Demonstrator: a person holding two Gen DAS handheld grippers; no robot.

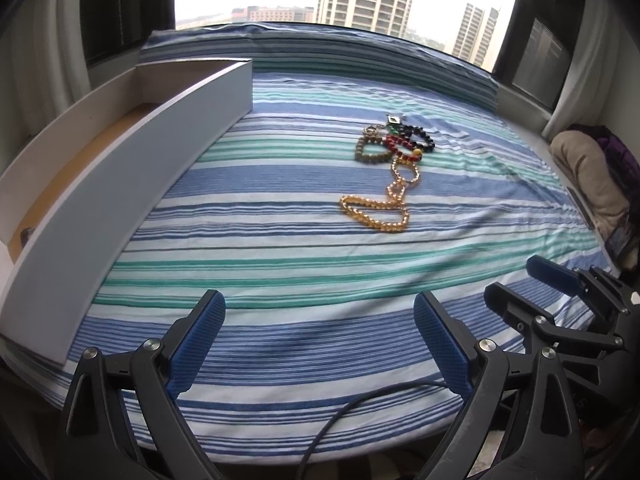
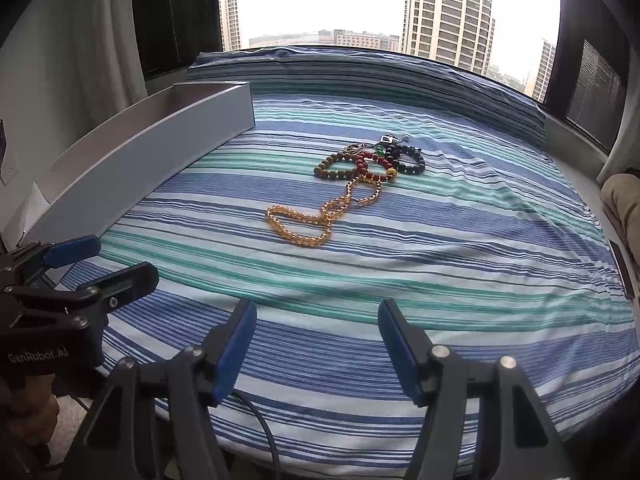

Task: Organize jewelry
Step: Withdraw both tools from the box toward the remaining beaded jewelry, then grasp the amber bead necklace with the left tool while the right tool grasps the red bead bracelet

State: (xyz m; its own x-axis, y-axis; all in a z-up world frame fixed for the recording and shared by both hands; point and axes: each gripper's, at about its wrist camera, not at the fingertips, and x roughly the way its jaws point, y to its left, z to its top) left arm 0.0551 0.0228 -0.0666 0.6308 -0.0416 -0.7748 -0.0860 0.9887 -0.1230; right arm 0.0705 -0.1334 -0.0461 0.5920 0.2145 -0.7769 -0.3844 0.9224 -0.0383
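Note:
A pile of jewelry lies mid-bed on the striped sheet: a long amber bead strand [image 1: 380, 204] [image 2: 308, 220], a brown bead bracelet [image 1: 366, 152] [image 2: 334, 168], a red bead bracelet [image 1: 402, 146] [image 2: 374, 170], a black bead bracelet [image 1: 424, 138] [image 2: 408, 160] and a small pendant [image 1: 392, 120] [image 2: 386, 139]. A long white open box [image 1: 132, 160] [image 2: 140, 152] stands along the left. My left gripper [image 1: 320, 340] is open and empty near the bed's front edge; it also shows in the right wrist view [image 2: 108, 260]. My right gripper [image 2: 318, 344] is open and empty beside it [image 1: 520, 284].
The striped sheet [image 1: 280, 280] [image 2: 460, 280] covers the whole bed. A window with dark curtains is behind it. A beige cushion [image 1: 588, 176] and a dark phone-like object [image 2: 622, 268] lie off the right edge. A cable [image 1: 360, 408] hangs at the front.

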